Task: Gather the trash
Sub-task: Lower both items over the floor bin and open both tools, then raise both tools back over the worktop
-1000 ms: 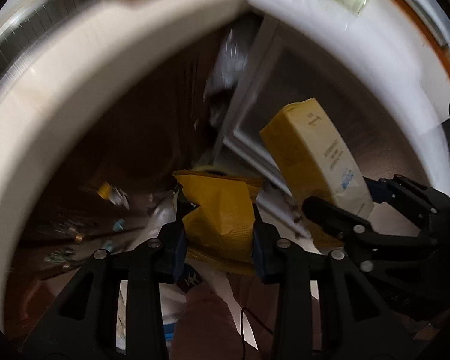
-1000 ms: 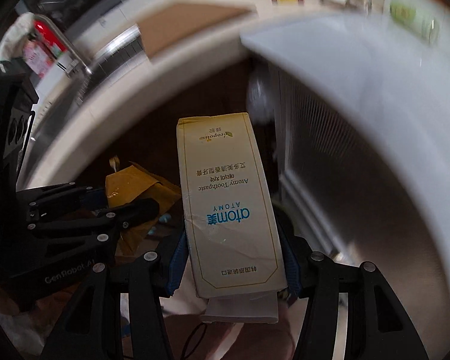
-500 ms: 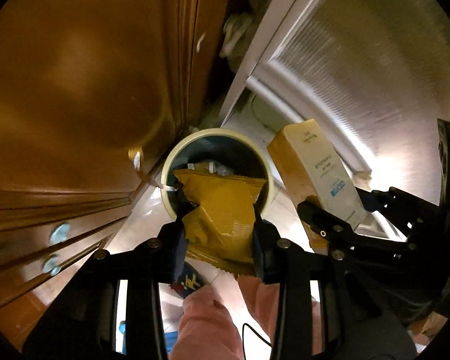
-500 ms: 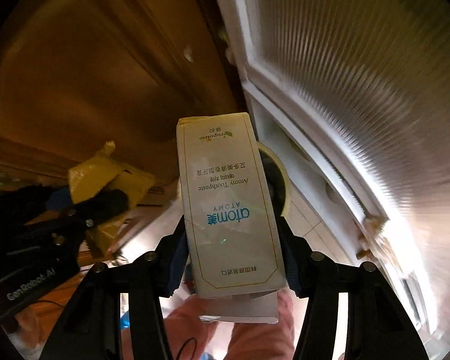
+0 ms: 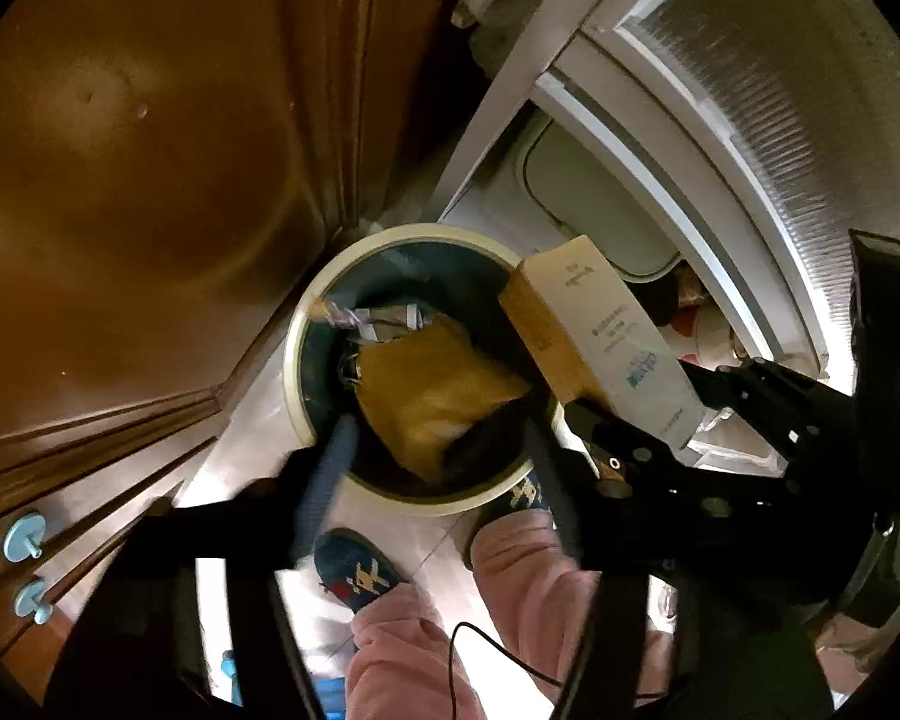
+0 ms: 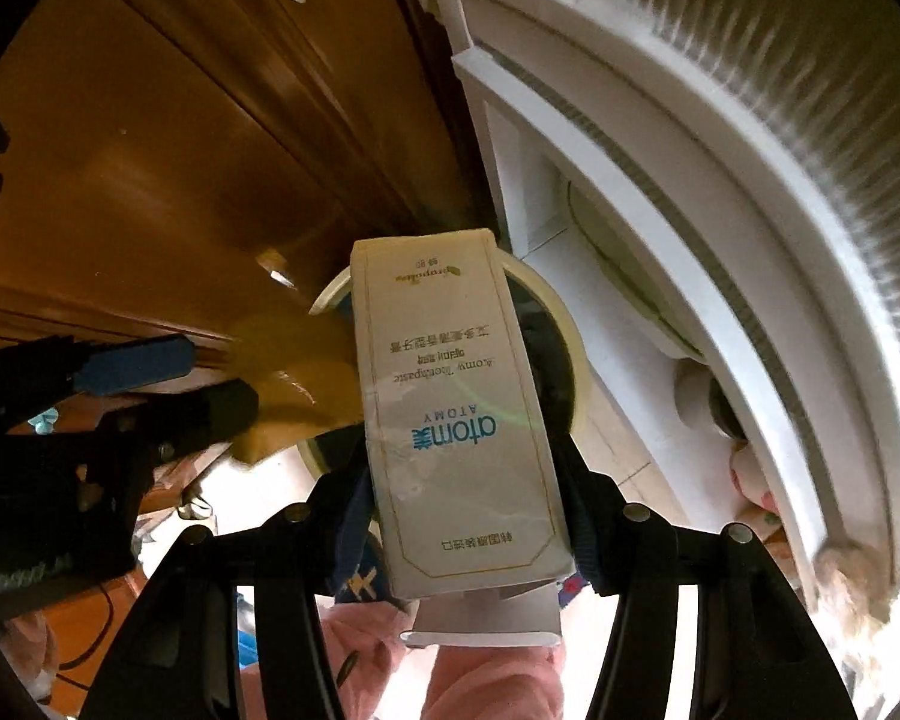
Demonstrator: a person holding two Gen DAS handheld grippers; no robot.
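Left gripper (image 5: 438,438) over round bin (image 5: 306,324), jaws just sprung apart, yellow wrapper (image 5: 432,396) loose between them inside bin mouth, right gripper (image 6: 468,516) clamped on toothpaste box (image 6: 456,408) above bin rim, pink trousers (image 5: 534,576) below.

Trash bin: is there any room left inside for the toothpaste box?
Yes, a little. The bin is crowded in the middle by the yellow bag, with crumpled papers at its left. The free patch is the dark strip between the bag and the far rim. Bare floor lies between the bin and the wooden cabinet.
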